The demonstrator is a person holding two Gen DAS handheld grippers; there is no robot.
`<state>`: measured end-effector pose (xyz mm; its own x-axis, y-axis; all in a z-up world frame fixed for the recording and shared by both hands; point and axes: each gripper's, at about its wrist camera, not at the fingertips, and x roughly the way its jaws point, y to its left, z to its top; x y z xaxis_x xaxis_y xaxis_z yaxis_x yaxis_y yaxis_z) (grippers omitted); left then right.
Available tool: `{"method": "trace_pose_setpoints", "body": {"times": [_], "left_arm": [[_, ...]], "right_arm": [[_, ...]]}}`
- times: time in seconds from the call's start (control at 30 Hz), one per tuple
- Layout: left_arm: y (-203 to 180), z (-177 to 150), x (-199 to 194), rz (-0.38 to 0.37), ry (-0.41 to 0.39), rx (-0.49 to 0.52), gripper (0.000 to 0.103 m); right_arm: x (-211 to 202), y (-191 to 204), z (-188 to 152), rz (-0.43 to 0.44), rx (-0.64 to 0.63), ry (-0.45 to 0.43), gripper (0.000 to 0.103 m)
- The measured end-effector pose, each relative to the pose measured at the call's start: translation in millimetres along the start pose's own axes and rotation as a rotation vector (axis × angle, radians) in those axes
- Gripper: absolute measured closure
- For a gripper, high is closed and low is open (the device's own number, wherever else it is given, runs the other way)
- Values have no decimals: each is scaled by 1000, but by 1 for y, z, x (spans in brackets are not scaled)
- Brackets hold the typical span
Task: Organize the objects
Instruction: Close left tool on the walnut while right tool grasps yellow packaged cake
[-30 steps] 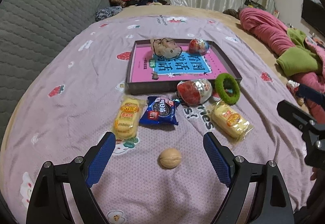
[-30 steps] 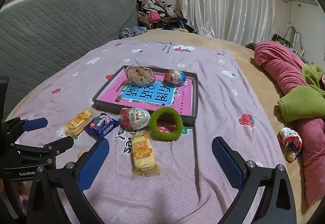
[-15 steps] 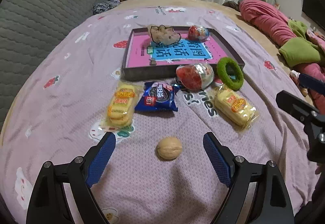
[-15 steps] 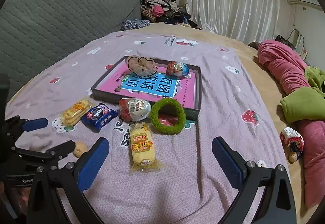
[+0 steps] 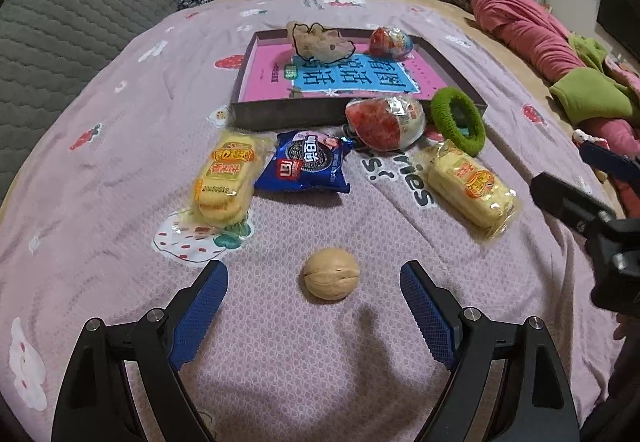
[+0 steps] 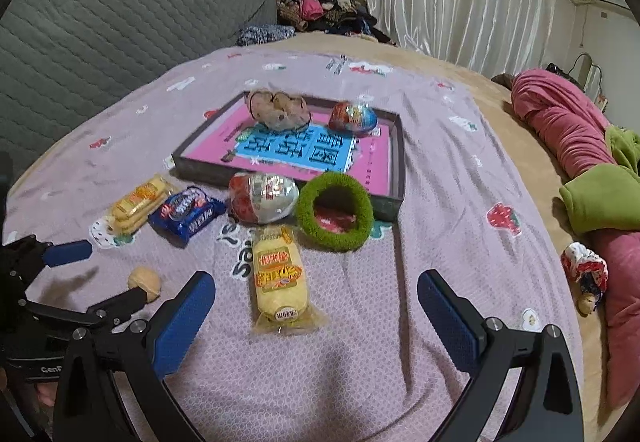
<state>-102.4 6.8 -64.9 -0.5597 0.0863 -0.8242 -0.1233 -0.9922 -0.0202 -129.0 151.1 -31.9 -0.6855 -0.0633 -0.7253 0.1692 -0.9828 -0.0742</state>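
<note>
Approaching a first pick is judged to be the step in hand: the left gripper (image 5: pixel 313 296) is held wide open and empty around the walnut (image 5: pixel 330 273), which lies on the bed near its front edge. The right gripper (image 6: pixel 316 306), likewise wide open and empty, is aimed at a yellow cake packet (image 6: pixel 279 277). Lowering and closing are called for next, then carrying to the tray (image 5: pixel 288 114).

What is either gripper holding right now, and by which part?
Nothing. The left gripper is open with the walnut lying untouched between its fingers; the right gripper is open over a yellow snack pack.
</note>
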Motion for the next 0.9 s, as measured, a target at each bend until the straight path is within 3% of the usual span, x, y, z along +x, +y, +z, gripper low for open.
{"method": "trace_pose_setpoints", "body": {"times": [0.9], "left_arm": [[6,-3,31,-26,49,-8,14]], "right_arm": [[50,6,-7,11,-14,116,1]]}}
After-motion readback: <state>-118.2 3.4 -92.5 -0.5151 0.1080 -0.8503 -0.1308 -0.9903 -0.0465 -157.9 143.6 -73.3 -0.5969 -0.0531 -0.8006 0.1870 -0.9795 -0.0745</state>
